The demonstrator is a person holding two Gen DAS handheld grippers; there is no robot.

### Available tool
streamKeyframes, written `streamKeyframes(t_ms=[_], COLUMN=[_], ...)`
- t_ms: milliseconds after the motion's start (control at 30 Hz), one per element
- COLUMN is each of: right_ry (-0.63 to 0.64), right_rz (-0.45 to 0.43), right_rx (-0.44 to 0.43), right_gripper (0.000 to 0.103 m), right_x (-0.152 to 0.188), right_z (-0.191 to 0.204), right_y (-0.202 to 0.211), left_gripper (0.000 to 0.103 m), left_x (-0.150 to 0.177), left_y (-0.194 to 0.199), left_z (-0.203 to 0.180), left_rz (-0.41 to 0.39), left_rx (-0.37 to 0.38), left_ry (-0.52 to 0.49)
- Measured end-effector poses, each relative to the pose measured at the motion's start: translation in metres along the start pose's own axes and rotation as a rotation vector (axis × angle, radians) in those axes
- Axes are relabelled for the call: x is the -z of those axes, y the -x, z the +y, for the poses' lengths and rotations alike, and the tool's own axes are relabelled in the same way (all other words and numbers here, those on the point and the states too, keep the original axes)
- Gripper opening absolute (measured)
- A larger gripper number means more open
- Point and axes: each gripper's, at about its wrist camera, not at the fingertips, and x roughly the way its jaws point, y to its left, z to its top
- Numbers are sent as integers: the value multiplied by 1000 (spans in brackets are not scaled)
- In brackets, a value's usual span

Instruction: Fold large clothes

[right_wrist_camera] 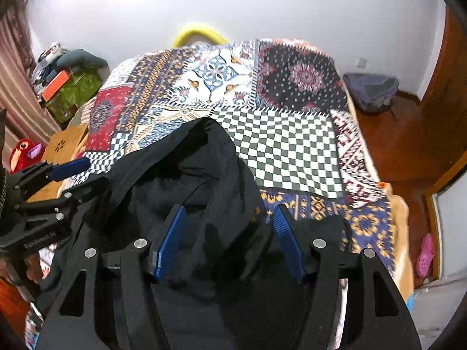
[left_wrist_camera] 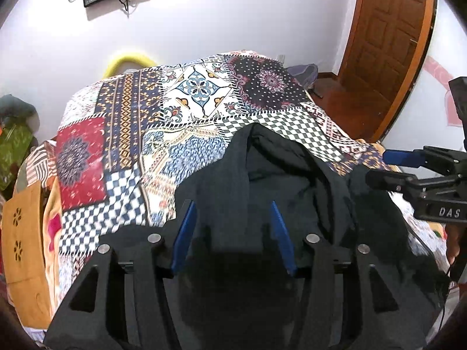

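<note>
A large black garment (left_wrist_camera: 277,180) lies crumpled on the near end of a bed with a patchwork cover (left_wrist_camera: 198,93). It also shows in the right wrist view (right_wrist_camera: 189,175). My left gripper (left_wrist_camera: 232,207) is open, its blue pads spread above the black cloth, nothing held. My right gripper (right_wrist_camera: 230,213) is open too, over the garment's right part. Each gripper shows in the other's view: the right one (left_wrist_camera: 388,169) at the right edge, the left one (right_wrist_camera: 87,172) at the left edge, both beside the cloth.
The bed cover (right_wrist_camera: 280,145) stretches away to a white wall. A wooden door (left_wrist_camera: 385,43) stands at the right. A wooden stool (right_wrist_camera: 64,143), a red plush toy (right_wrist_camera: 23,151) and cluttered boxes (right_wrist_camera: 70,87) sit left of the bed. A grey bag (right_wrist_camera: 370,90) lies on the floor.
</note>
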Motion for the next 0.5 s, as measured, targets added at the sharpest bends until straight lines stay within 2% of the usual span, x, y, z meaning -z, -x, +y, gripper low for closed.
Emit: streamKeyframes(t_ms=[200,333,367,400,500], right_ry=[-130,-212,-209,-197,-165], right_rz=[95,147,151,152,153], right_rx=[-58,-121,-117,-119,-121], right_gripper=[59,57,54,42,24], right_x=[-12,-9,-9,-8,-8], right_z=[-26,-39,-39,-37,-29], right_y=[-57,-79,-81,-82,-79], left_gripper=[52,52,52,52,36], left_x=[-12,-10,-10,-9,-7], left_y=[-58,-82,-85,-88,-91], left_z=[7,9,9,9,10], left_rz=[86,104,104,103,97], left_rx=[23,34,41,49,67], left_ry=[31,43,45,46,57])
